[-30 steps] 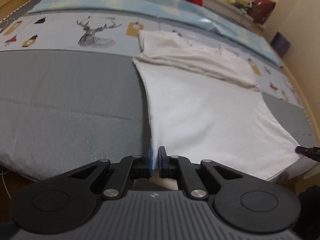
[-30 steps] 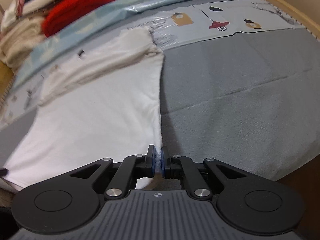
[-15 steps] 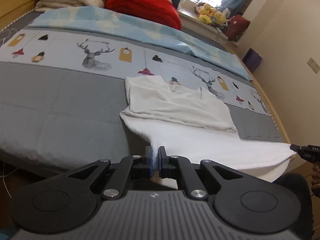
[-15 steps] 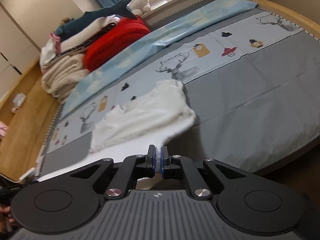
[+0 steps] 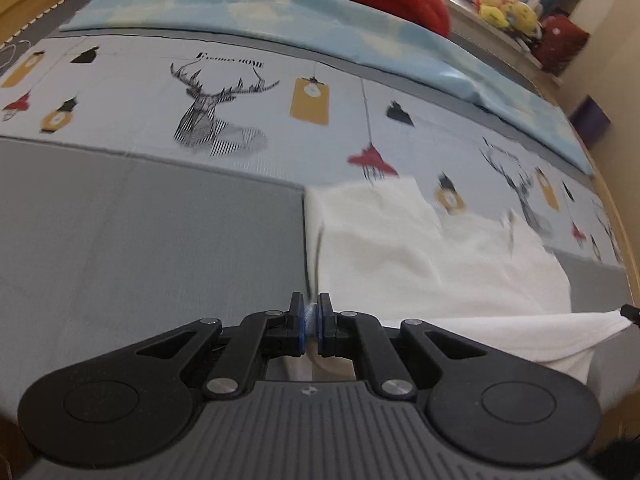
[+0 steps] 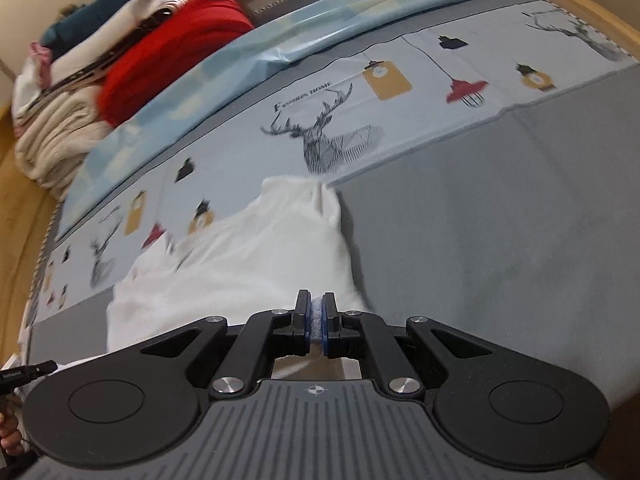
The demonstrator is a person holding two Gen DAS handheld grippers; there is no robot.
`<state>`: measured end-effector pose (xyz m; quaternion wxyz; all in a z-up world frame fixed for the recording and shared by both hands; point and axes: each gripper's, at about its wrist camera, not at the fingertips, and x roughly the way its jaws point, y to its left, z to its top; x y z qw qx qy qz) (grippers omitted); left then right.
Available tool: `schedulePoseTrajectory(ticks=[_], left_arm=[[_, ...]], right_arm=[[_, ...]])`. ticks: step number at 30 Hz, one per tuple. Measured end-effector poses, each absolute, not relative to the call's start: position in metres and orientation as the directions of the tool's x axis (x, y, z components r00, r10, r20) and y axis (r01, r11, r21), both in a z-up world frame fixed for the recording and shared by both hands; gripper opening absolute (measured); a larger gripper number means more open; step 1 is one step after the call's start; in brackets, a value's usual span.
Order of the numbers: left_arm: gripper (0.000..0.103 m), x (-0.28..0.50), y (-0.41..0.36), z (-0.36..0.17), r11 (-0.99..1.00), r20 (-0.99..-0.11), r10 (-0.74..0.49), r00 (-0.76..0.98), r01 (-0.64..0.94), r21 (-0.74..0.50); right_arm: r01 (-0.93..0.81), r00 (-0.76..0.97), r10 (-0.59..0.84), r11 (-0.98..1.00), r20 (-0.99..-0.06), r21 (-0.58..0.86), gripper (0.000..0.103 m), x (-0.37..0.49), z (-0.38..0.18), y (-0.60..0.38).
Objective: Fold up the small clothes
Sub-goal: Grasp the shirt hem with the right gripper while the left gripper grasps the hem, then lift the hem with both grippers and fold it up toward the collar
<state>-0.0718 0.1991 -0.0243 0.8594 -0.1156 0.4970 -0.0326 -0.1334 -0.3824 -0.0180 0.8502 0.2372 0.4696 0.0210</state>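
A white T-shirt (image 5: 420, 264) lies on the bed, its near hem lifted. My left gripper (image 5: 309, 316) is shut on the shirt's left hem corner. My right gripper (image 6: 316, 318) is shut on the right hem corner of the same shirt (image 6: 248, 264). The hem stretches between the two grippers above the shirt's body. The right gripper's tip shows at the right edge of the left wrist view (image 5: 630, 312), and the left gripper's tip shows at the left edge of the right wrist view (image 6: 24, 372). The folded sleeves lie at the far end.
The bed has a grey cover (image 5: 140, 240) and a printed sheet with deer and lamps (image 5: 216, 116). A light blue quilt (image 5: 320, 20), a red blanket (image 6: 172, 48) and stacked bedding (image 6: 52, 136) lie at the far side. Plush toys (image 5: 508, 8) sit on a shelf.
Both grippers have carried the held hem forward over the shirt toward its far end, and the cameras have tilted down closer to the bed.
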Motion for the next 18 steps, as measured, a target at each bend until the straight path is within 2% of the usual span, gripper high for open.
schedulePoseTrajectory(ticks=[2,4,7,9,10,12,14,16,18], left_arm=[[0.008,-0.052,0.208,-0.034,0.947,-0.82,-0.189,0.54,-0.12,-0.298],[0.035,-0.052,0.222,-0.046,0.913,-0.784,-0.196,0.589,-0.181,-0.364],[0.036,-0.048,0.231,-0.07,0.876,-0.832,-0.251,0.495,-0.25,-0.413],[0.036,-0.044,0.224,-0.073,0.899,-0.833,-0.265,0.485,-0.188,-0.396],[0.036,-0.042,0.219,-0.075,0.916,-0.835,-0.254,0.488,-0.157,-0.37],[0.036,-0.039,0.215,-0.082,0.927,-0.843,-0.237,0.483,-0.146,-0.345],[0.036,-0.035,0.214,-0.094,0.913,-0.851,-0.251,0.462,-0.179,-0.367],[0.036,-0.028,0.209,-0.099,0.907,-0.852,-0.259,0.455,-0.188,-0.377],[0.036,-0.022,0.198,-0.097,0.916,-0.841,-0.264,0.472,-0.152,-0.373]], right_arm=[[0.198,0.582,0.237,0.886,-0.778,0.418,0.005,-0.104,-0.029,-0.382],[0.257,0.625,0.17,0.877,-0.762,0.407,0.006,-0.089,-0.04,-0.387],[0.288,0.648,0.087,0.892,-0.756,0.349,0.006,-0.093,-0.067,-0.393],[0.33,0.562,0.128,0.871,-0.817,0.364,0.008,-0.089,-0.083,-0.396],[0.309,0.588,0.152,0.866,-0.795,0.394,0.008,-0.089,-0.084,-0.396],[0.259,0.601,0.148,0.894,-0.786,0.366,0.008,-0.086,-0.085,-0.389],[0.225,0.587,0.146,0.915,-0.796,0.334,0.017,-0.083,-0.094,-0.382],[0.238,0.539,0.163,0.912,-0.826,0.335,0.018,-0.077,-0.107,-0.38],[0.227,0.546,0.181,0.908,-0.818,0.353,0.023,-0.068,-0.11,-0.377]])
